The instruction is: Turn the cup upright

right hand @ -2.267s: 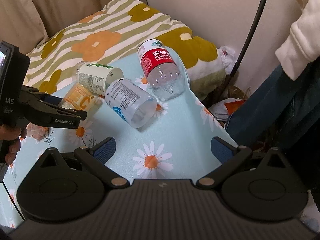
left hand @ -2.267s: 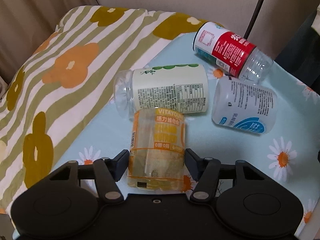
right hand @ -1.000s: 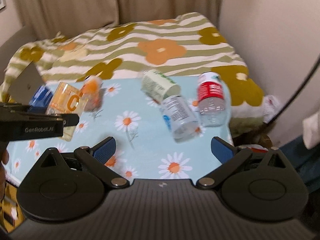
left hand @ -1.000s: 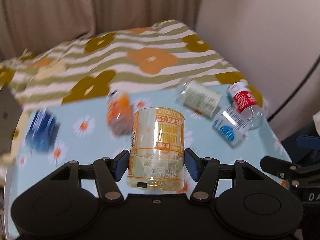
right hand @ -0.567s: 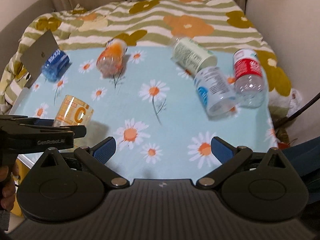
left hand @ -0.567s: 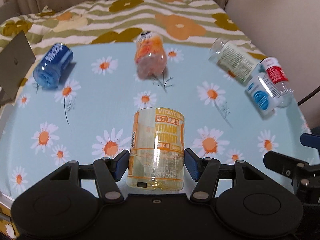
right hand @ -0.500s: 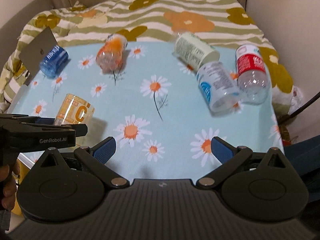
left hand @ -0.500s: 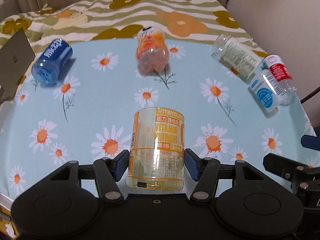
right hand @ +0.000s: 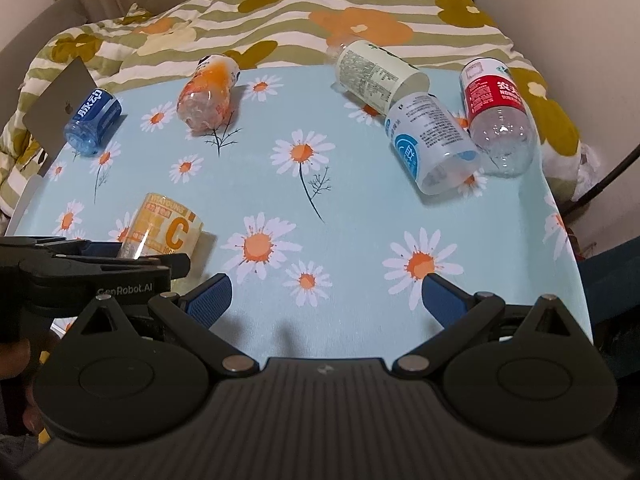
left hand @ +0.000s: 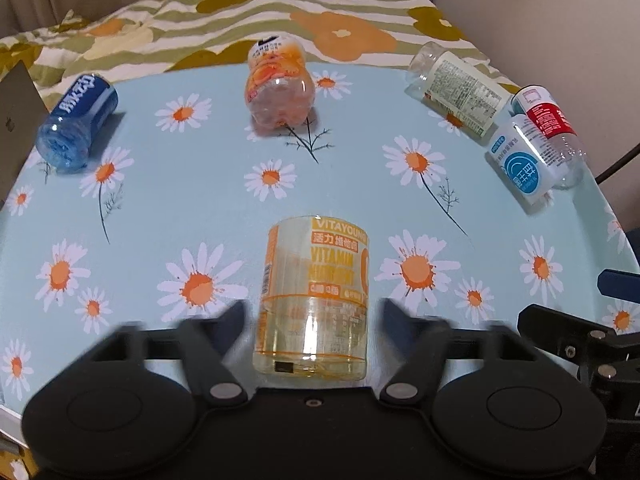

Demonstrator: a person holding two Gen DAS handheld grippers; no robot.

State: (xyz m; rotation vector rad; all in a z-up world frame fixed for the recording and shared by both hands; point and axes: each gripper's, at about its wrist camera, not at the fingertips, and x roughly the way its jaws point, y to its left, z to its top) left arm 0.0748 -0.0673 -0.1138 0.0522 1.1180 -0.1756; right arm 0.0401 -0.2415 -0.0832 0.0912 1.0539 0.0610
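Clear orange-labelled cup (left hand: 314, 296) stands on the daisy-print counter (left hand: 160, 208). It sits between the parted fingers of the left hand-held gripper (left hand: 312, 320), untouched. Right hand-held gripper (right hand: 324, 294) gapes wide, holding nothing.

Daisy-print light-blue tablecloth (right hand: 360, 240); striped floral blanket (right hand: 280, 12) behind; grey laptop (right hand: 60, 108) at left edge

"vitayoung" and "vitamin" are being shown in orange print on the yellow cup (left hand: 314, 292), with chinese characters between them; a large "c" is being displayed on it in the right wrist view. "genrobot.ai" is being carried on the left gripper (right hand: 120, 276). white chinese characters are being shown on the blue cup (left hand: 78, 118) and the red-labelled bottle (right hand: 496, 108). fine print on the cream-labelled bottle (left hand: 460, 88) is too small to read.
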